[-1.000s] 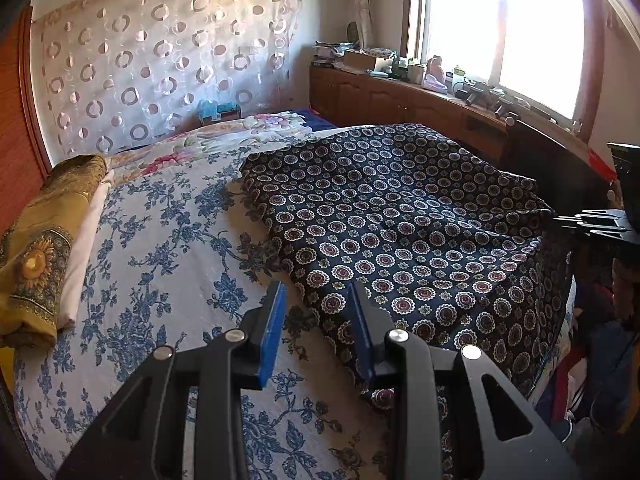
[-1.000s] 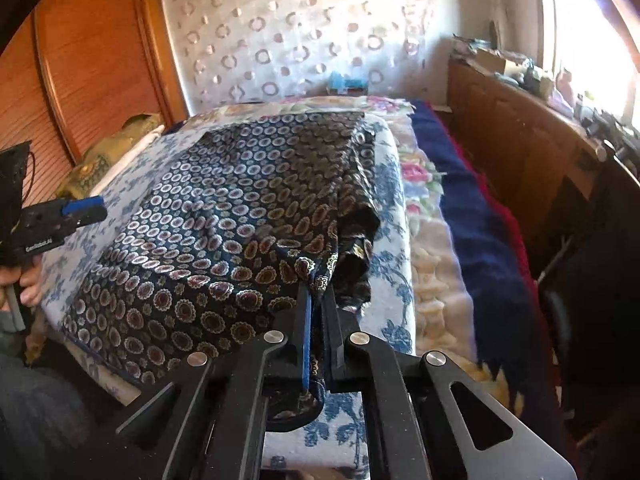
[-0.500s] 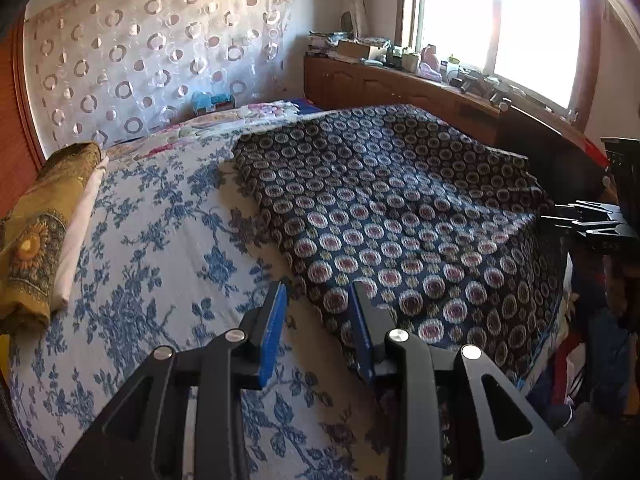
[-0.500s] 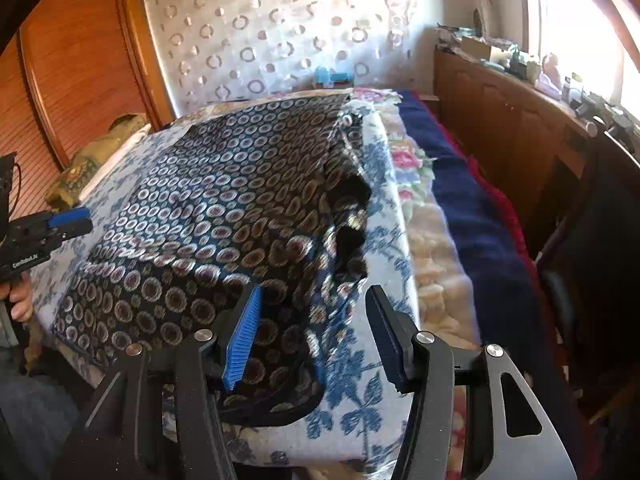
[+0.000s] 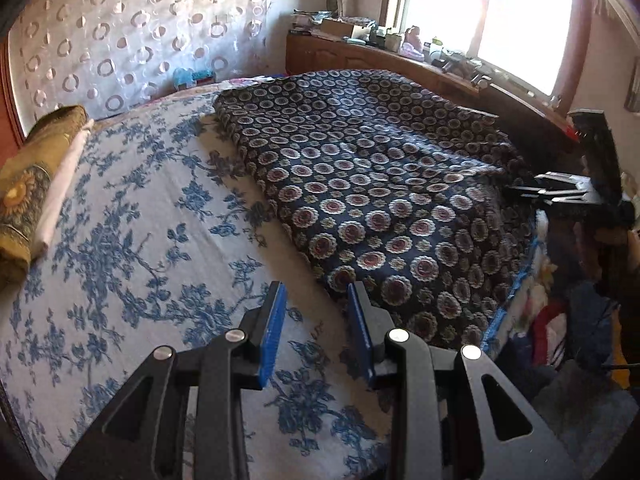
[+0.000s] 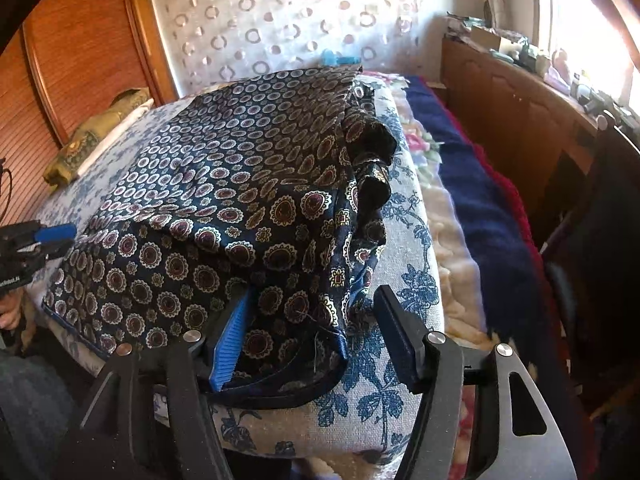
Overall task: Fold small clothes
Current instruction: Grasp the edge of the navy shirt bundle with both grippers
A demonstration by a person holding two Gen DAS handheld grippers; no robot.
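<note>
1. Evidently, the garment (image 6: 240, 184) lay spread over the bed's (image 5: 120, 240) right half, its hem draped over the near edge, flat enough to fold.
2. The right gripper (image 6: 310, 330) had just been opening; its jaws stood released, with the hem corner loose between them, seemingly no longer pinched.
3. The left gripper (image 5: 316, 322) hovered partly open and empty above the sheet just beside the garment's left edge, likely lined up to grasp it.
</note>
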